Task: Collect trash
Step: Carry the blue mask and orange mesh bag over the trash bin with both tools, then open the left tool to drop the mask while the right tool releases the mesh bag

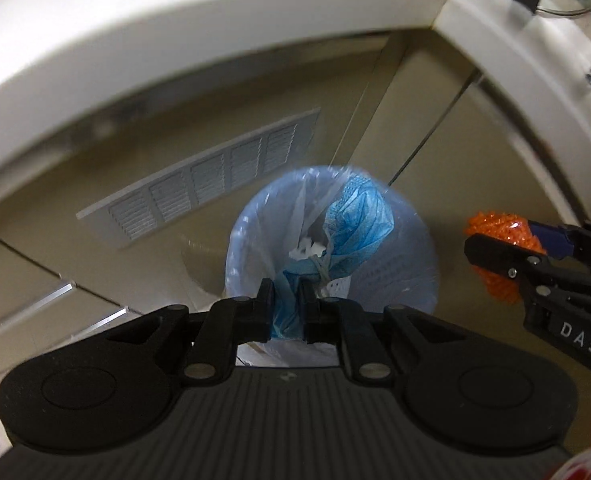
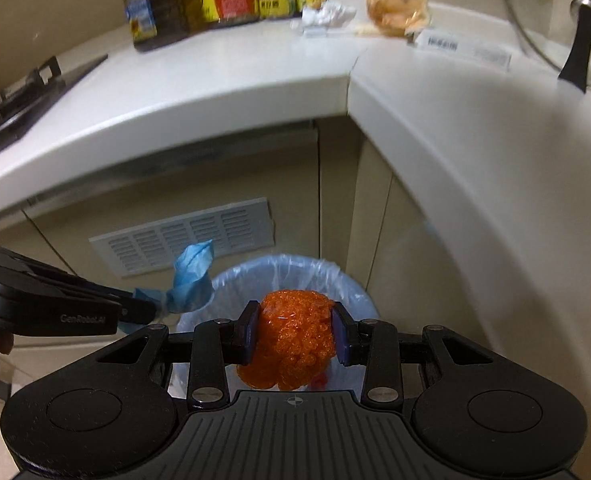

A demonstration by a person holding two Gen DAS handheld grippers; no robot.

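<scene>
Directly below both grippers sits the lined bin [image 2: 359, 300]: the left gripper [image 1: 288, 300] pinches a blue face mask [image 1: 355, 224], the right gripper [image 2: 295, 330] clamps orange mesh [image 2: 295, 336].

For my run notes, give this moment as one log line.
left gripper: shut on blue mask | right gripper: shut on orange mesh | both above bin

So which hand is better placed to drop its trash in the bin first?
Probably left. The left gripper holds the blue mask right over the bin mouth. The right gripper grips the orange wad near the bin's front rim, and from the left view it sits off to the side.
</scene>
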